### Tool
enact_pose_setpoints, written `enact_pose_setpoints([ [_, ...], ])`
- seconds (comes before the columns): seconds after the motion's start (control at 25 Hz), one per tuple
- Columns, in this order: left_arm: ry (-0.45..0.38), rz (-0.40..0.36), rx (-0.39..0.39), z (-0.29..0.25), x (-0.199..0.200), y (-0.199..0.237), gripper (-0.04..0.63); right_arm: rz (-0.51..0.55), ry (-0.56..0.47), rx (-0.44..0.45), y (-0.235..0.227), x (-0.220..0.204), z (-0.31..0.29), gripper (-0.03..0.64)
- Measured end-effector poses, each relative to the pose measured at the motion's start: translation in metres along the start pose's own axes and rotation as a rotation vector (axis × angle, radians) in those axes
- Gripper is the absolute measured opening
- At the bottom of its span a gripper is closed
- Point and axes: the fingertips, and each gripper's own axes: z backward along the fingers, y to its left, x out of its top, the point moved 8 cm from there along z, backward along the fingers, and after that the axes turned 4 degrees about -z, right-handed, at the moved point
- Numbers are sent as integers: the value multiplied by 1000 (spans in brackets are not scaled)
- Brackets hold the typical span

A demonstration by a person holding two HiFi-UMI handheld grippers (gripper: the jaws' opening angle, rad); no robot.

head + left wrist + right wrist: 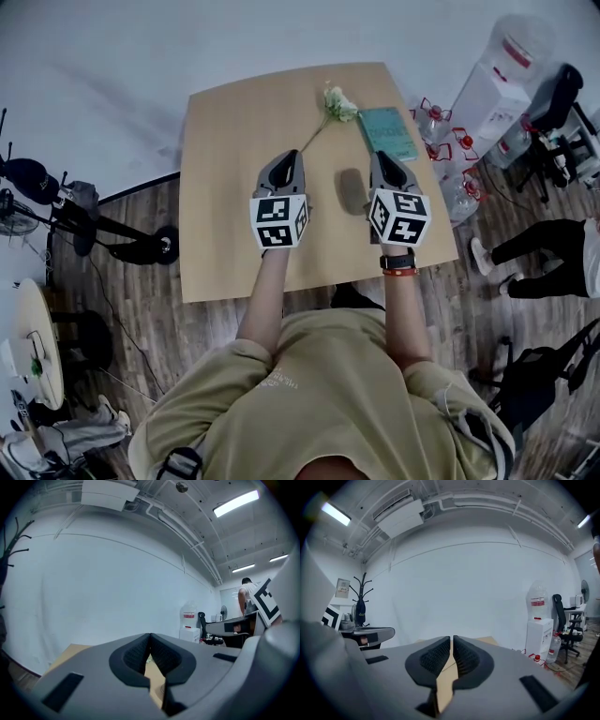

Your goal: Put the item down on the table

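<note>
Beige sweatshirt (328, 394) nearest, grey left gripper (292, 154) and right gripper (381, 156) over tan wooden bench (234, 187), fingers (469, 660) of both shut, empty.
White flower on thin stem (339, 103) lying flat on bench just ahead of left gripper, teal book (387, 132) beside it, ahead of right; seemingly down already, so draw straight back, clear of stem. Book's print too small to read.

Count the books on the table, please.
1. The teal book lies near the far right corner of the table, beside the flower, just beyond the right gripper. None seems hidden.
</note>
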Motion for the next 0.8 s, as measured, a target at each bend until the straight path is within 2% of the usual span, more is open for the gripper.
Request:
enact_pose_setpoints([
  [0.2,-2,-12,8,7,2,4,23,-9,6,-13,3,-3,2,21],
  [0.4,-25,70,-27,9,9,3,23,-11,15,-16,3,-6,2,18],
  [0.56,-47,72,-40,6,20,4,23,-17,20,-26,0,-8,1,17],
  [0.8,-11,85,-65,-12,3,1,23,-91,9,-8,-10,-6,-8,17],
])
